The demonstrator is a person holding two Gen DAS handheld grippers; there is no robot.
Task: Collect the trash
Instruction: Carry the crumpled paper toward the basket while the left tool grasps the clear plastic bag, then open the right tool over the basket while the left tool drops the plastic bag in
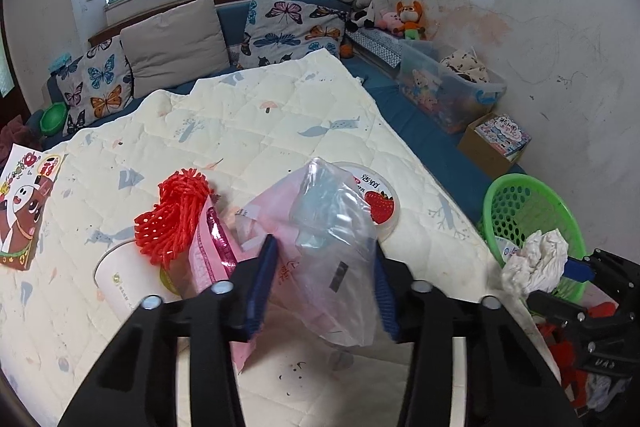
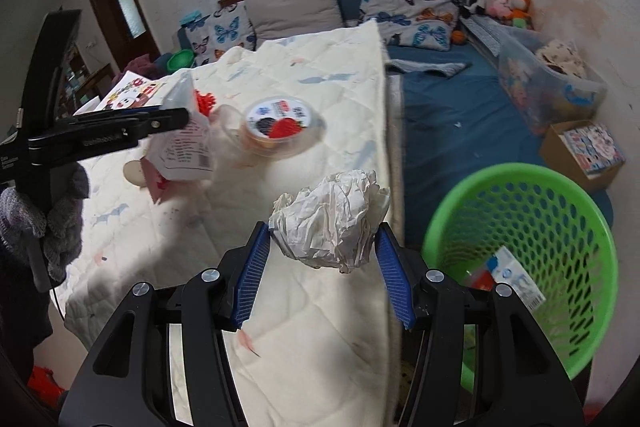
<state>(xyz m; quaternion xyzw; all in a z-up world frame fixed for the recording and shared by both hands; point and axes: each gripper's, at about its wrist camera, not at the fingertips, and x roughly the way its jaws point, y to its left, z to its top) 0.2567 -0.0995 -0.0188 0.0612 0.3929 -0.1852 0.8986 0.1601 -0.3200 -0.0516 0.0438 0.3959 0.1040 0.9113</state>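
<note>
- Right now my right gripper is clamped on a crumpled ball of white paper; both blue pads press its sides and it hangs clear above the cream quilted bedspread.
- What the next move turns on, as I judge it: the round green perforated plastic basket lies just to the right of that paper and lower, with its mouth facing up. A short carry rightward should put the ball over it. My right hand is plainly the nearer one.
- Some packaging already lies in the basket.
- My left gripper has a clear crinkled plastic bag between its pads, the bag's length running away from the fingers. No earlier view is given, so whether the pads truly bite I cannot tell.
- A red mesh net and a round strawberry-printed lid lie on the bedspread beyond.
</note>
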